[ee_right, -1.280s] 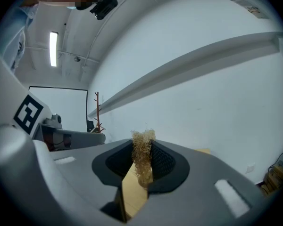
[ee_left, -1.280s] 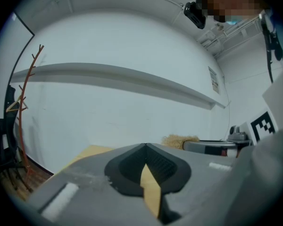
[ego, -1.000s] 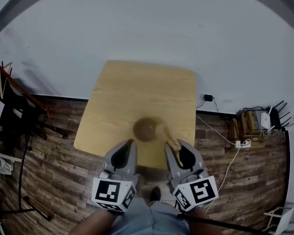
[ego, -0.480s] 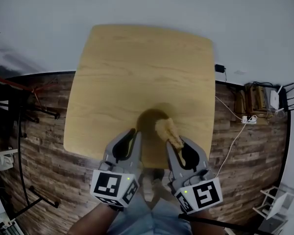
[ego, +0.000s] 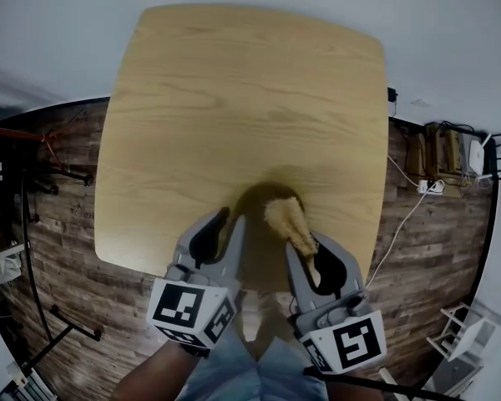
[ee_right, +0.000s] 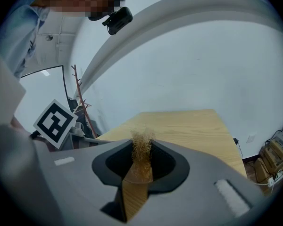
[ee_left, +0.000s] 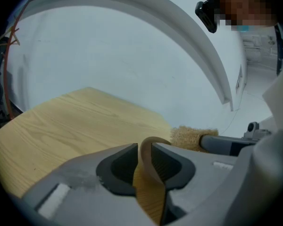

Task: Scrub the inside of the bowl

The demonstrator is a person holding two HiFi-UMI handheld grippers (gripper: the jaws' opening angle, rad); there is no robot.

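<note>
Head view: the left gripper [ego: 228,221] is clamping the rim of the brown bowl [ego: 252,203] on the wooden table [ego: 234,82]. Beside it, the right gripper [ego: 307,253] is pinching a fibrous scrubber [ego: 288,222], holding its tip inside the bowl.

My light wooden tabletop [ego: 234,98] stands on a dark plank floor [ego: 58,249], its far edge near a white wall [ego: 451,23]. To my right, a white cable [ego: 395,232] crosses the floor to a power strip [ego: 430,187]. A black stand [ego: 75,324] is on my left.
</note>
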